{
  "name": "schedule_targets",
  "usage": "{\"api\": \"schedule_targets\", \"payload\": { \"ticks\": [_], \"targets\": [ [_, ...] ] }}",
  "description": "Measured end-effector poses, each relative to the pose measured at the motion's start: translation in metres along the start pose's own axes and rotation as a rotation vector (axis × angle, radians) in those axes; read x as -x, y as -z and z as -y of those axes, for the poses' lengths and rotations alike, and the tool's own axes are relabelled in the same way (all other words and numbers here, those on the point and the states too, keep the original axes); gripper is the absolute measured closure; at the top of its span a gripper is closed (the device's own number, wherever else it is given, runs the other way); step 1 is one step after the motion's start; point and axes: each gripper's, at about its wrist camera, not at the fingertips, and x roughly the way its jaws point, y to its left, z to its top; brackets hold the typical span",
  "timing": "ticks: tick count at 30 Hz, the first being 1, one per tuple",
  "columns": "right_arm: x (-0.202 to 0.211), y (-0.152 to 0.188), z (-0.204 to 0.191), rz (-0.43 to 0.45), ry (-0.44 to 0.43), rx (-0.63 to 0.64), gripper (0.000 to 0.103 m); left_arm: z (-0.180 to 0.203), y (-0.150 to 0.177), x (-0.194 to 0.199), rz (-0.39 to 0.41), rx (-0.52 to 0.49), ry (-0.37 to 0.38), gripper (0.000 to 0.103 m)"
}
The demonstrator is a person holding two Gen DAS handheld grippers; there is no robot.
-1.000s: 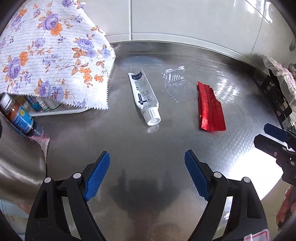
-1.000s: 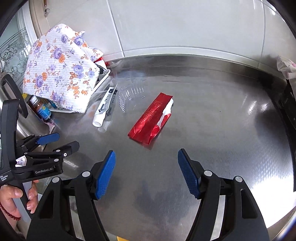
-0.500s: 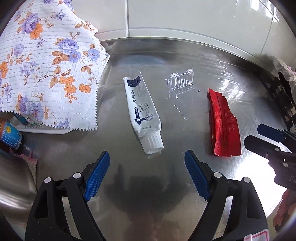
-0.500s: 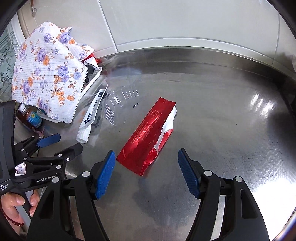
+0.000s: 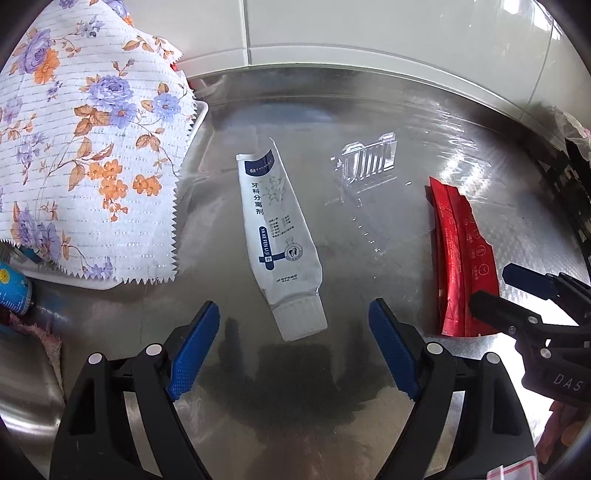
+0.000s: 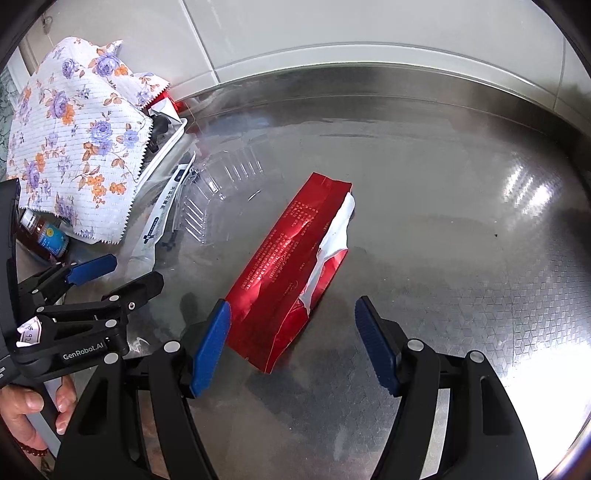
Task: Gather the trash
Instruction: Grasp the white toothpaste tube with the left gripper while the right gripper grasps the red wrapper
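Note:
A white tube (image 5: pixel 279 236) with blue print lies on the steel counter, its cap toward me. My left gripper (image 5: pixel 295 350) hangs open just short of that cap, nothing between its blue pads. A clear plastic tray (image 5: pixel 365 166) lies right of the tube. A torn red foil wrapper (image 6: pixel 291 266) lies in front of my right gripper (image 6: pixel 293 345), which is open with the wrapper's near end reaching between its pads. In the left wrist view the wrapper (image 5: pixel 461 254) sits at the right, beside the right gripper. In the right wrist view the tube (image 6: pixel 155 229) and the left gripper (image 6: pixel 114 273) show at the left.
A floral cloth (image 5: pixel 85 147) covers a white tray (image 5: pixel 201 114) of items at the left. A small brown bottle (image 6: pixel 44 236) stands below it. White wall tiles (image 6: pixel 332 33) bound the counter at the back. A person's hand (image 6: pixel 26 406) holds the left gripper.
Both grippers have moved forward and down toward the counter. The tube now lies close before the left pads, and the red wrapper's end has come between the right pads.

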Motion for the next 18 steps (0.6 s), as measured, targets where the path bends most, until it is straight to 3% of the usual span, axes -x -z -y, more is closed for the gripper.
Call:
{"api": "schedule_targets", "payload": {
  "ticks": [6,14,18],
  "targets": [
    [-0.008,-0.007,-0.001,0.001,0.000,0.000,0.032,-0.003,-0.005,-0.008,-0.008,0.001,-0.003,0.020],
    [-0.013,-0.012,-0.008,0.018,0.066,0.057,0.033,-0.009,-0.006,-0.015,-0.013,0.001,-0.014,0.021],
    [-0.011,-0.011,-0.005,0.036,0.095,0.065,0.047,-0.009,-0.008,-0.017,-0.003,-0.004,-0.012,0.021]
  ]
}}
